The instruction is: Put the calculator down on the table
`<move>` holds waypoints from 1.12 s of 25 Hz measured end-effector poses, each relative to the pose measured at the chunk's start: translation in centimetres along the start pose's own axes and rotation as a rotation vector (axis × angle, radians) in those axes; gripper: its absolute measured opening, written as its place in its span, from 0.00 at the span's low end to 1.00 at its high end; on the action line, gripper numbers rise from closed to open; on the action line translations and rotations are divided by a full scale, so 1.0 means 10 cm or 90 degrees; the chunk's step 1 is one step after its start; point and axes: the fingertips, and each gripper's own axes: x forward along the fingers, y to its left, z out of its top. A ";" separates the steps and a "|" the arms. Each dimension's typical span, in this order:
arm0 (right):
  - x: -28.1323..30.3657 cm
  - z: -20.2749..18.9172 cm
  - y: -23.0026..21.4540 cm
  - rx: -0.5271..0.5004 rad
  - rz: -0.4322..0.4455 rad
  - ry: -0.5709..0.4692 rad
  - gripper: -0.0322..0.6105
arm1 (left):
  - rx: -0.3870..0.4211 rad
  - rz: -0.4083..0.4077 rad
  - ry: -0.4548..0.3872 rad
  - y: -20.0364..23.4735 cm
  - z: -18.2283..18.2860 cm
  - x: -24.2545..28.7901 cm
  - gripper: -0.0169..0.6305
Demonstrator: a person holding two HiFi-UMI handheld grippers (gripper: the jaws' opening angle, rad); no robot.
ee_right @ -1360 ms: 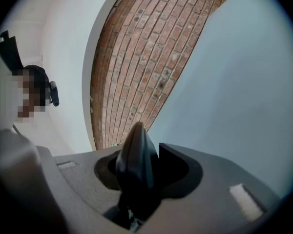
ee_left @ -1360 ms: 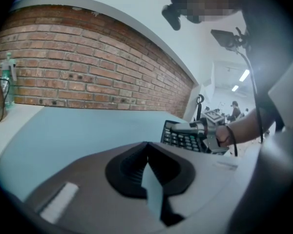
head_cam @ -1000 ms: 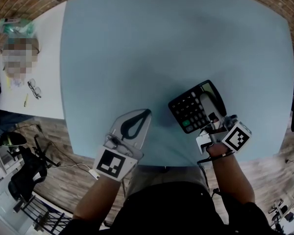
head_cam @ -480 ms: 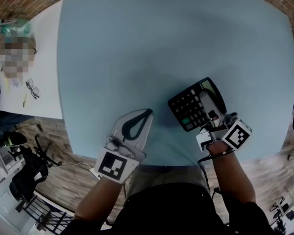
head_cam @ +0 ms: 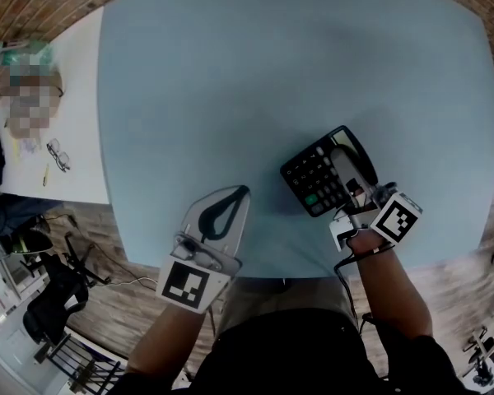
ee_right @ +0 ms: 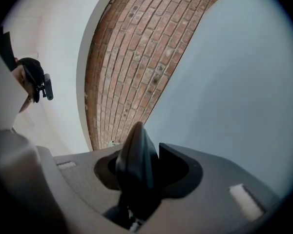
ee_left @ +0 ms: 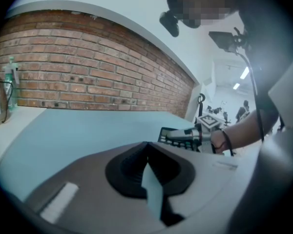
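The right gripper [head_cam: 342, 156] holds the black calculator [head_cam: 315, 181]; its fingers [head_cam: 350, 175] are clamped on the edge of it. The calculator is over the near right part of the blue bench [head_cam: 272, 72]; whether it touches the surface I cannot tell. The left gripper [head_cam: 240, 192] is at the near edge of the bench, fingers [head_cam: 199, 214] together, with nothing between them.
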 end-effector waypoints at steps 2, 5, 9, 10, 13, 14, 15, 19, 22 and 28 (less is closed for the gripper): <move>0.00 -0.01 -0.01 -0.002 -0.001 0.002 0.26 | 0.004 0.002 0.001 -0.01 0.00 -0.02 0.01; 0.00 -0.02 -0.02 -0.003 -0.003 0.005 0.26 | 0.007 0.003 0.002 -0.01 -0.01 -0.05 0.01; 0.02 -0.04 -0.04 -0.009 -0.014 0.012 0.26 | 0.009 0.000 0.002 -0.02 -0.02 -0.08 0.01; 0.01 -0.04 -0.04 -0.005 -0.014 0.011 0.26 | 0.010 -0.001 0.001 -0.03 -0.01 -0.09 0.01; 0.01 -0.04 -0.05 -0.006 -0.014 0.010 0.26 | 0.011 -0.003 -0.002 -0.06 0.02 -0.11 0.01; 0.01 -0.04 -0.05 -0.009 -0.015 0.010 0.26 | 0.012 -0.004 -0.001 -0.06 0.03 -0.11 0.01; 0.01 -0.03 -0.04 -0.011 -0.016 0.009 0.26 | 0.012 -0.005 0.000 -0.07 0.03 -0.12 0.01; 0.02 -0.03 -0.02 -0.009 -0.008 0.002 0.26 | 0.015 -0.013 0.006 -0.09 0.02 -0.10 0.01; 0.01 -0.05 -0.06 -0.006 -0.013 0.003 0.26 | 0.017 -0.018 0.005 -0.12 0.02 -0.05 0.01; 0.00 -0.06 -0.10 -0.022 -0.018 0.003 0.26 | 0.026 -0.026 0.003 -0.18 0.02 -0.01 0.01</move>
